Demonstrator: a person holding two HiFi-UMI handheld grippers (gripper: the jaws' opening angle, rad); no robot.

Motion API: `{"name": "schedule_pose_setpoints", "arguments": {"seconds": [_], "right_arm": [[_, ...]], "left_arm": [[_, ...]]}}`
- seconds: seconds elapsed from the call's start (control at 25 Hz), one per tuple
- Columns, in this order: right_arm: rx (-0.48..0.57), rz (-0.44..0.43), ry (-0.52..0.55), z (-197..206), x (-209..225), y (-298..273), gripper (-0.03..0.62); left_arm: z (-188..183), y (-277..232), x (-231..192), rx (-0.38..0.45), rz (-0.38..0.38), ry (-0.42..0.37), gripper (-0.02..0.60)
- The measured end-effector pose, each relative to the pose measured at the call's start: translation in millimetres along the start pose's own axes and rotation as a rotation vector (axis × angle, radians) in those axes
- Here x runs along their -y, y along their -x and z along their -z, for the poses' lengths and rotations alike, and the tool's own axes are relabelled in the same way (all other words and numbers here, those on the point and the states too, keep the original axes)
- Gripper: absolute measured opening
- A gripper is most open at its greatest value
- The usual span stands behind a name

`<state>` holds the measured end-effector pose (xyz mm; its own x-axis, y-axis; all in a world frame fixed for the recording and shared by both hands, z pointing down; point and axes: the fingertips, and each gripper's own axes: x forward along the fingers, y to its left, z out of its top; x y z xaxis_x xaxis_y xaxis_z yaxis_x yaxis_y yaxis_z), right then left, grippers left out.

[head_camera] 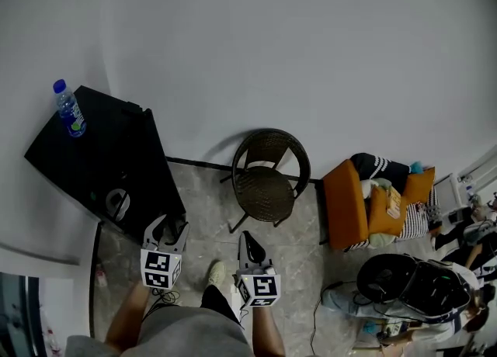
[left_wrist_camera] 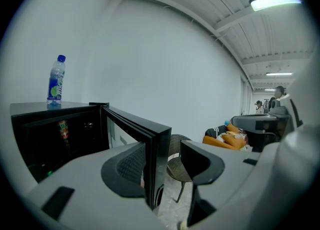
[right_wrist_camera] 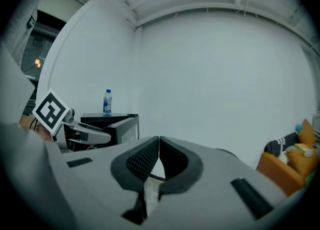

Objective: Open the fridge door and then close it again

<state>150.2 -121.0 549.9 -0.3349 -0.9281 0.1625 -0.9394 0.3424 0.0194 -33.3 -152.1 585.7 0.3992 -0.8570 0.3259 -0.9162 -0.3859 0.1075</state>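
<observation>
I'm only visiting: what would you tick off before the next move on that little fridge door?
1. Fridge door open: ok.
2. Door edge between left gripper's jaws: ok.
3. Pads gripping the door: not ok, jaws apart.
4. Right gripper shut, empty: ok.
5. Bottle upright on the fridge: ok.
6. Chair clear of the door's swing: cannot tell.

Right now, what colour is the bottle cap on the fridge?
Blue; the cap shows best in the left gripper view.

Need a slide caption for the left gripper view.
Left claw open, astride the edge of the open fridge door; bottle on top.
</observation>
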Motion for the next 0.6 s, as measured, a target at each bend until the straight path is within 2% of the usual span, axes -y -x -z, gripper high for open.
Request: {"name": "schedule_pose_setpoints", "arguments": {"seconds": [0.6], "right_arm": [[-0.018, 0.069, -0.016, 10.0, 46.5, 9.3, 0.025]], "left_arm": [[-12.0, -50.6, 44.7, -0.011, 0.096, -0.034, 0.215]]}}
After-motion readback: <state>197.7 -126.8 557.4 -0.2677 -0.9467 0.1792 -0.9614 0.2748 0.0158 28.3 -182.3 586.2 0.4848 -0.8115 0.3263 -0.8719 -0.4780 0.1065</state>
